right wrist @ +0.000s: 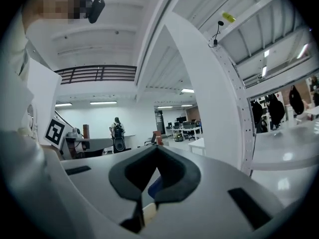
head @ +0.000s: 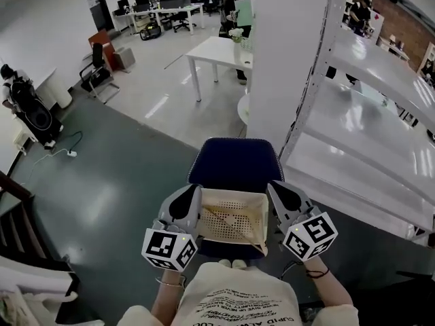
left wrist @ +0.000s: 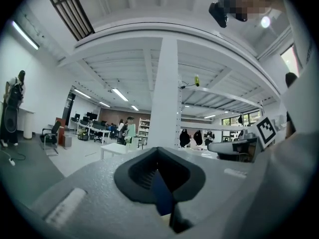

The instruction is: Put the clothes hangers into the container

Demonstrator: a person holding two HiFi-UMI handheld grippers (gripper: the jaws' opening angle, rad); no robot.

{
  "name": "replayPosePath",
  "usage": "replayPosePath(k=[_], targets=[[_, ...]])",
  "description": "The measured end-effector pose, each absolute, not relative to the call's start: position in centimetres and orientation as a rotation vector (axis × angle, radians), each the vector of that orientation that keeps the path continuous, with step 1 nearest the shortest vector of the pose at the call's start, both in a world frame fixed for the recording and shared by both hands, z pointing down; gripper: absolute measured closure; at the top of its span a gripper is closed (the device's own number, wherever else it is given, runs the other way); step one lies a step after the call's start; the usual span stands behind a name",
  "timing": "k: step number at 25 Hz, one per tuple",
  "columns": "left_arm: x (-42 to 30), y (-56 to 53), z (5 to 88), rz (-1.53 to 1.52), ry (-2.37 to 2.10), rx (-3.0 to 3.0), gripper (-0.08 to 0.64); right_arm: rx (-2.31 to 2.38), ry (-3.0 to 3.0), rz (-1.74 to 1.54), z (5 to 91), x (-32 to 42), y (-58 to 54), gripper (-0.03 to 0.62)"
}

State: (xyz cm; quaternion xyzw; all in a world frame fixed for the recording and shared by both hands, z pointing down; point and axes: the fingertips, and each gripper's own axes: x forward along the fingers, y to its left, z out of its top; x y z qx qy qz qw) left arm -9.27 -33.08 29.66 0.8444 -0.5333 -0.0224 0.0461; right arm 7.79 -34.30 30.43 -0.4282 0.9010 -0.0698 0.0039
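Note:
A beige perforated container (head: 231, 194) sits on a blue chair (head: 234, 160) just in front of me. Inside it lies a light wooden hanger (head: 228, 221). My left gripper (head: 183, 204) rests against the container's left wall and my right gripper (head: 287, 199) against its right wall, so the container sits between them. Both point forward. In the left gripper view the left gripper (left wrist: 159, 180) has its dark pads together with only a sliver of blue showing. In the right gripper view the right gripper (right wrist: 152, 178) stands the same way, with nothing clearly held.
A white shelving rack (head: 367, 134) runs along the right, close to the chair. A white pillar (head: 285, 60) stands behind the chair, with a white table (head: 217, 49) beyond it. Dark railings (head: 20, 216) are at the left, and green floor (head: 115, 182) lies left of the chair.

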Motion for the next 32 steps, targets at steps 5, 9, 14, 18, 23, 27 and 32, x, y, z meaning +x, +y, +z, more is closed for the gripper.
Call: replayPosePath(k=[5, 9, 14, 18, 23, 27, 32], targets=[[-10.0, -32.6, 28.8, -0.082, -1.664, 2.585, 0.538, -1.345, 2.791, -0.159, 29.1, 8.1, -33.9, 0.591], [-10.2, -32.4, 28.8, -0.078, -1.678, 2.578, 0.538, -1.367, 2.772, -0.151, 28.9, 8.7, -33.8, 0.591], [-10.2, -32.7, 29.2, -0.059, -1.69, 2.568, 0.538, -1.388, 2.76, -0.151, 29.3, 9.4, -34.1, 0.592], [-10.1, -32.6, 29.4, -0.049, -1.69, 2.564, 0.538, -1.416, 2.753, -0.162, 29.9, 9.8, -34.0, 0.592], [-9.9, -32.6, 29.4, -0.037, -1.691, 2.57, 0.538, -1.45, 2.739, -0.175, 30.1, 10.3, -34.0, 0.591], [-9.9, -32.8, 29.7, -0.035, -1.694, 2.564, 0.538, -1.45, 2.735, -0.155, 30.3, 10.6, -34.2, 0.592], [-10.4, -32.8, 29.6, -0.029, -1.707, 2.559, 0.538, -1.49, 2.721, -0.153, 30.2, 11.2, -34.2, 0.592]])
